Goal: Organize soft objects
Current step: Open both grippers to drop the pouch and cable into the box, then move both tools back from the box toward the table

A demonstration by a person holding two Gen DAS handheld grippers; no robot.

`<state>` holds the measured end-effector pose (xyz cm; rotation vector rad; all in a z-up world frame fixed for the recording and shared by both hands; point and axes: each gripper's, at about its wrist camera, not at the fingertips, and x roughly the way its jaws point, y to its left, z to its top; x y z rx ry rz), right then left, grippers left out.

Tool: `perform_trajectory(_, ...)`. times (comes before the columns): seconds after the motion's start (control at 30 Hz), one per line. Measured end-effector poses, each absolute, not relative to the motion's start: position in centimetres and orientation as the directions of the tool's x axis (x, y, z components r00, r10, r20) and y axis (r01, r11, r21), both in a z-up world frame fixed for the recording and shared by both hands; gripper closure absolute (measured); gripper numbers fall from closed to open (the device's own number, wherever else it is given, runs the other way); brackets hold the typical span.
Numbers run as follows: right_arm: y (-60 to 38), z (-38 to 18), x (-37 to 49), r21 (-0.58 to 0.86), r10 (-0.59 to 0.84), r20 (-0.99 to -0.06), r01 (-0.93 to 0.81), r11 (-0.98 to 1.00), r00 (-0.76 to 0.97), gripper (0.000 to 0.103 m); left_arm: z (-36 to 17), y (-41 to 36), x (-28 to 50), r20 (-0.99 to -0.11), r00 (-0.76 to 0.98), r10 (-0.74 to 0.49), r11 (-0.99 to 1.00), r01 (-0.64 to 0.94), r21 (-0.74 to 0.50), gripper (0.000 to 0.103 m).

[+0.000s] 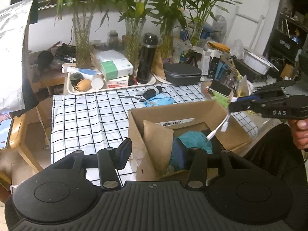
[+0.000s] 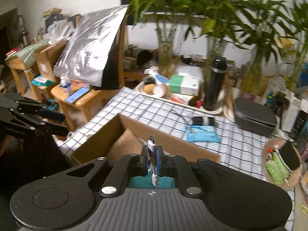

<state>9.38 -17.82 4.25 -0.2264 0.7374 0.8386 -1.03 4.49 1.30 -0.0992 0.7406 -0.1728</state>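
Two grippers are seen over a table draped in a checked cloth (image 1: 80,119), so biggest stuff first. A cardboard box (image 1: 221,115) is parked on that cloth with its flaps up, and a teal soft thing (image 1: 194,137) plus something darker blue are already stuffed inside it. Behind it, a blue cloth (image 1: 163,99) is left lying flat on the cloth with a small rolled black-and-white bundle (image 1: 153,93) touching its far edge. A black bottle (image 1: 147,61) is stood on a tray further back, near the plant vases.

Now the tongs. The left gripper (image 1: 159,154) is held wide open with nothing between its fingers; one finger is hung outside the box's near-left corner and the other is over the box interior, just above the teal stuff. The right gripper (image 2: 152,157) is clamped nearly closed on a white cable (image 2: 153,148), pinched between the blue pads, with the USB plug stuck up past the fingertips and the other end dangled below. From the left wrist view that cable (image 1: 217,130) is seen hanging off the right gripper (image 1: 233,105) directly over the open box, its lower tip just above the teal pile, not clearly touching it.
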Motion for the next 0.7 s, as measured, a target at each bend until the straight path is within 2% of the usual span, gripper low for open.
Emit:
perform_trajectory(0.1, -16.2, 4.2, 8.9, 0.101, 0.634, -0.660, -0.789, 0.606, 0.402, 0.089, 1.0, 5.1, -1.6, -0.667, 0.720, -0.192, 0.980, 0.111, -0.163, 0.056)
perform_trajectory(0.17, -15.4, 4.1, 8.7, 0.080, 0.630, -0.658, -0.794, 0.603, 0.412, 0.071, 0.9, 5.5, -1.8, -0.667, 0.718, -0.197, 0.979, 0.107, -0.175, 0.056)
perform_trajectory(0.2, -15.2, 4.0, 8.7, 0.073, 0.628, -0.655, -0.792, 0.606, 0.420, 0.057, 0.8, 5.8, -1.9, -0.668, 0.717, -0.199, 0.978, 0.104, -0.180, 0.056)
perform_trajectory(0.23, -15.2, 3.9, 8.8, 0.074, 0.627, -0.654, -0.789, 0.610, 0.423, 0.047, 0.7, 6.1, -2.1, -0.669, 0.716, -0.199, 0.978, 0.099, -0.185, 0.056)
perform_trajectory(0.3, -15.4, 3.7, 8.9, 0.079, 0.621, -0.657, -0.780, 0.620, 0.427, 0.036, 0.6, 6.7, -2.3, -0.673, 0.713, -0.196, 0.977, 0.084, -0.196, 0.056)
perform_trajectory(0.37, -15.7, 3.5, 9.0, 0.062, 0.603, -0.660, -0.767, 0.639, 0.449, 0.020, 0.4, 7.1, -2.3, -0.680, 0.707, -0.192, 0.977, 0.070, -0.202, 0.056)
perform_trajectory(0.4, -15.8, 3.4, 8.9, 0.042, 0.587, -0.660, -0.758, 0.651, 0.469, 0.008, 0.3, 7.3, -2.3, -0.684, 0.704, -0.189, 0.977, 0.065, -0.204, 0.056)
perform_trajectory(0.43, -16.0, 3.3, 8.9, 0.024, 0.576, -0.657, -0.750, 0.661, 0.486, 0.002, 0.2, 7.4, -2.2, -0.689, 0.700, -0.186, 0.977, 0.061, -0.203, 0.056)
perform_trajectory(0.7, -18.2, 2.2, 9.4, 0.017, 0.526, -0.676, -0.702, 0.712, 0.517, 0.000, 0.0, 6.8, -1.7, -0.705, 0.687, -0.177, 0.981, 0.070, -0.178, 0.056)
